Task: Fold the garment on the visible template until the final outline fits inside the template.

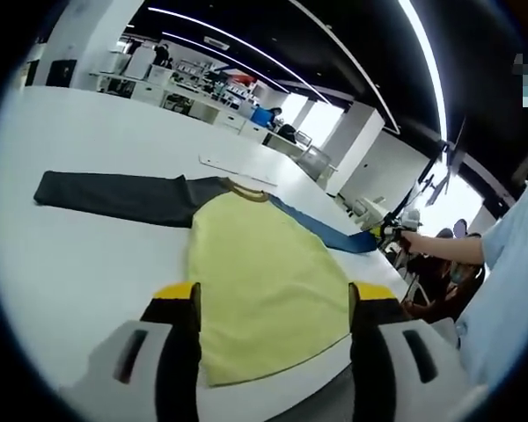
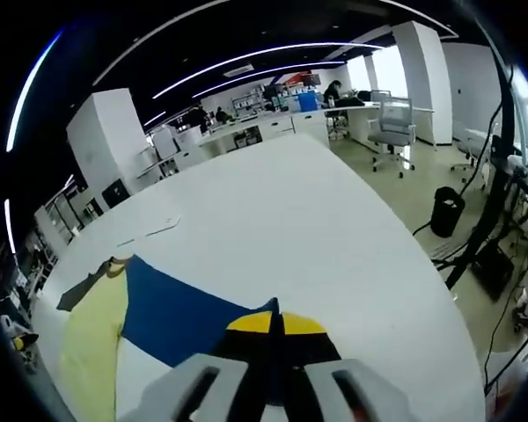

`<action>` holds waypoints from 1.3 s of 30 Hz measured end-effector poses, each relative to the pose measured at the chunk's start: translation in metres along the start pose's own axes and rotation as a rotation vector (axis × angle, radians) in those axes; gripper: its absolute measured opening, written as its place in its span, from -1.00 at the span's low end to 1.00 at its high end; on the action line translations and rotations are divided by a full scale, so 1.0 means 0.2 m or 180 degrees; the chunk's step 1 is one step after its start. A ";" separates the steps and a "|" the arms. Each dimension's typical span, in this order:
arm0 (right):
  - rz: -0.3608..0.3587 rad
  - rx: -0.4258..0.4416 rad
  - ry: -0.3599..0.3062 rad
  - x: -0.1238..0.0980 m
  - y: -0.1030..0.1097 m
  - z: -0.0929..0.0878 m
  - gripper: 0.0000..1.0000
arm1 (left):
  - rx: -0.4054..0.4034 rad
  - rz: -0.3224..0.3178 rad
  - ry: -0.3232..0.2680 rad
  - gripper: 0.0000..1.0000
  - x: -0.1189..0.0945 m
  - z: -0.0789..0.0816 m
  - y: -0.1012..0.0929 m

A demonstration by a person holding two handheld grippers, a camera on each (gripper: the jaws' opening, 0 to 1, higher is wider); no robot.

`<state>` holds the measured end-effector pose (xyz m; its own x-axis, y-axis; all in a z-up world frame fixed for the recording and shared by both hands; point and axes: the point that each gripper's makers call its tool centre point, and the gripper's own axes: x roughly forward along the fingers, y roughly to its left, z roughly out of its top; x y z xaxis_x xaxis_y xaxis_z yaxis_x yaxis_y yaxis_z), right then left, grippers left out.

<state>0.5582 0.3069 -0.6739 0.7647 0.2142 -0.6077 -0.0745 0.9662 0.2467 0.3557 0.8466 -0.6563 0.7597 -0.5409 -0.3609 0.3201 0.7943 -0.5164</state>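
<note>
A long-sleeved shirt lies flat on the white table (image 1: 79, 264), with a yellow body (image 1: 260, 281), a dark grey sleeve (image 1: 114, 195) stretched out to one side and a blue sleeve (image 1: 330, 230) to the other. My left gripper (image 1: 275, 303) stands open over the shirt's hem, one yellow-tipped jaw on each side of the yellow body. My right gripper (image 2: 277, 323) is shut, its tips meeting on the cuff end of the blue sleeve (image 2: 176, 321). In the left gripper view the right gripper (image 1: 389, 233) shows at that cuff, held in a person's hand.
A thin pale strip (image 1: 238, 170) lies on the table beyond the collar. The table's edge (image 2: 422, 290) curves close past the cuff; below it stand an office chair (image 2: 392, 127) and a black bin (image 2: 446, 209). Desks and people fill the background.
</note>
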 end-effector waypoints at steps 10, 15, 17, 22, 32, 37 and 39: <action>0.0183 -0.0053 -0.0055 0.03 0.18 0.12 -1.00 | 0.0010 -0.0021 -0.0018 0.36 -0.03 -0.06 0.01; 0.0423 0.0010 -0.0141 0.06 0.35 0.21 -1.00 | 0.0028 -0.0051 -0.0020 0.37 -0.03 -0.09 0.00; 0.0518 0.0018 -0.0178 0.08 0.44 0.24 -1.00 | 0.0017 -0.0074 -0.0027 0.36 -0.03 -0.09 0.00; 0.0882 0.0057 -0.0270 0.14 0.69 0.32 -1.00 | 0.0002 -0.0093 -0.0049 0.36 -0.05 -0.10 -0.01; 0.1394 -0.0191 -0.0278 0.29 1.17 0.45 -1.00 | -0.0005 -0.0095 -0.0077 0.35 -0.08 -0.10 0.01; 0.1613 -0.0320 -0.0212 0.40 1.36 0.48 -1.00 | -0.0024 -0.0082 -0.0099 0.34 -0.09 -0.09 0.02; 0.1688 -0.0364 -0.0187 0.43 1.44 0.48 -1.00 | -0.0001 -0.0086 -0.0109 0.35 -0.08 -0.09 0.02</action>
<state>0.6643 0.5891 -0.5833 0.6375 0.6712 -0.3782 -0.5265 0.7380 0.4222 0.3338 0.8537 -0.6662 0.7697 -0.5523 -0.3202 0.3405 0.7794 -0.5259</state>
